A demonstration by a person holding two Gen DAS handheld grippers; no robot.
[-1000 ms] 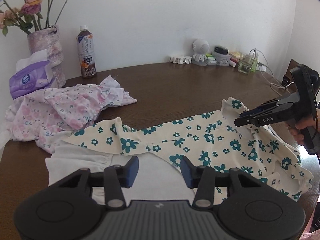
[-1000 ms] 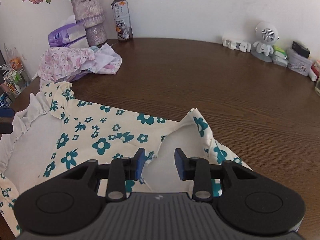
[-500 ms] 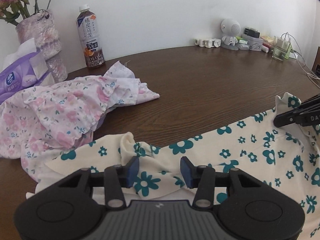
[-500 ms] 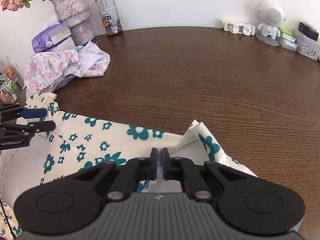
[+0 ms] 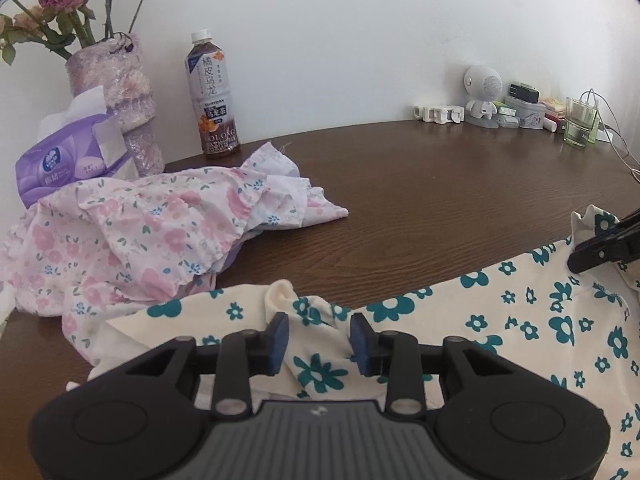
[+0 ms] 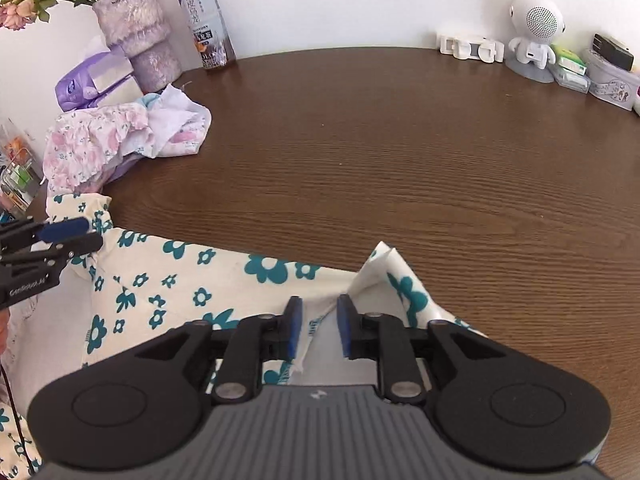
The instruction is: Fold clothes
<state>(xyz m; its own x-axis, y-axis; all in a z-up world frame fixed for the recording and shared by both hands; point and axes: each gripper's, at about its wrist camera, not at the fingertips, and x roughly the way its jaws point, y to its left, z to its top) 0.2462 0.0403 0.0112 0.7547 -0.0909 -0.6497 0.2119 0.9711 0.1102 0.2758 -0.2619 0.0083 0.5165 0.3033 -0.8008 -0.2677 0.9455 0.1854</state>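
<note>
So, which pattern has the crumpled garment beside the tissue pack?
Pink flowers on the white crumpled garment; left wrist view.

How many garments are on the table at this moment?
2. A cream garment with teal flowers lies spread at the near edge under both grippers; a pink floral garment sits crumpled beside the tissue pack. More could be bundled inside that heap.

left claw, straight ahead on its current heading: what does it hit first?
Probably the raised fold of the cream teal-flowered garment right between the open left claw pads. Beyond that lies bare brown table; depth is uncertain.
</note>
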